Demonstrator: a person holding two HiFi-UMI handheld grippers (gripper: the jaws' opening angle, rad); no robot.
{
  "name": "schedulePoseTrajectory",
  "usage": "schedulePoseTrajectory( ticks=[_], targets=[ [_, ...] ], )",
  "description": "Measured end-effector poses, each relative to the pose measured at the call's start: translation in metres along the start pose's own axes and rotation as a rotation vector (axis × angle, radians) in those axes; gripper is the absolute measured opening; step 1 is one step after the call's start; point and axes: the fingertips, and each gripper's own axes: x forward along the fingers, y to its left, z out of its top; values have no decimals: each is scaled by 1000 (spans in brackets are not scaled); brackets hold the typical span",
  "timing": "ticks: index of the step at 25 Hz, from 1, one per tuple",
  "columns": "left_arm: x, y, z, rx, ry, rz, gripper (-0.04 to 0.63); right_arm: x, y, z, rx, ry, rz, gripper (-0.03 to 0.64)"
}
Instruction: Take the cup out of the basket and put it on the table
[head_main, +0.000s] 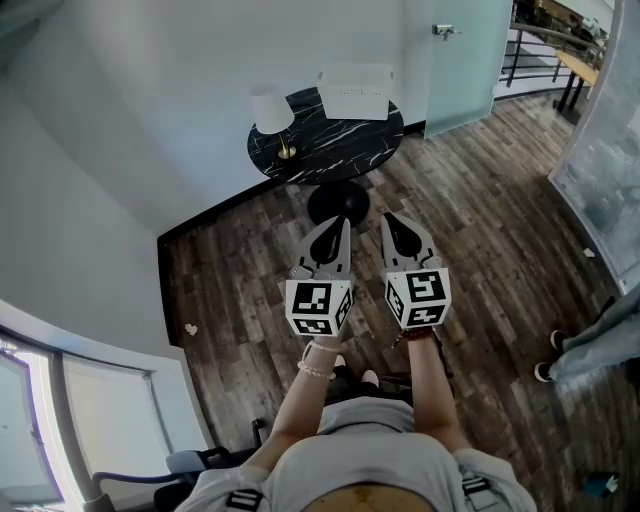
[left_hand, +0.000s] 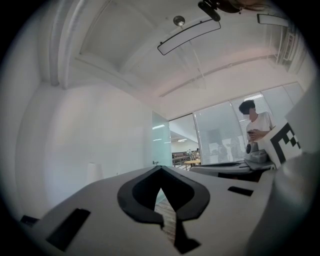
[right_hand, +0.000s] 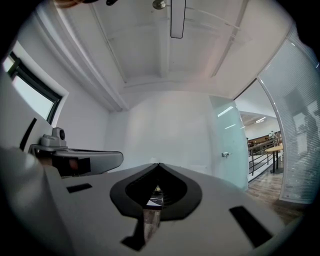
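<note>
A: What did the head view alone show?
B: The round worktop (head_main: 335, 150), black stone veined with white, at twelve o'clock from both tools. A white, boxy basket (head_main: 356, 92) sat at its one o'clock edge and a white-shaded lamp (head_main: 272, 112) at ten. I could not make out the cup in the basket.
A: And the jaws?
B: Their own views showed them. The left hand-held gripper (left_hand: 160, 169) and the right hand-held gripper (right_hand: 158, 165) were each closed tip to tip, holding nothing, over a dark plank floor (head_main: 240, 290).

dark plank floor (head_main: 480, 230), curved white walls (head_main: 130, 130), a frosted glass panel (head_main: 465, 60), a round black marble table (head_main: 340, 145).
</note>
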Motion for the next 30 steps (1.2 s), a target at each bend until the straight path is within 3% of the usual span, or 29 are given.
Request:
schedulePoseTrajectory(
  ticks=[13, 30],
  targets=[
    [21, 8, -6, -18, 0, -45, 5, 18, -10, -4, -1, 6, -41, 8],
    [96, 70, -22, -47, 5, -154, 5, 106, -21, -14, -13, 17, -138, 8]
  ],
)
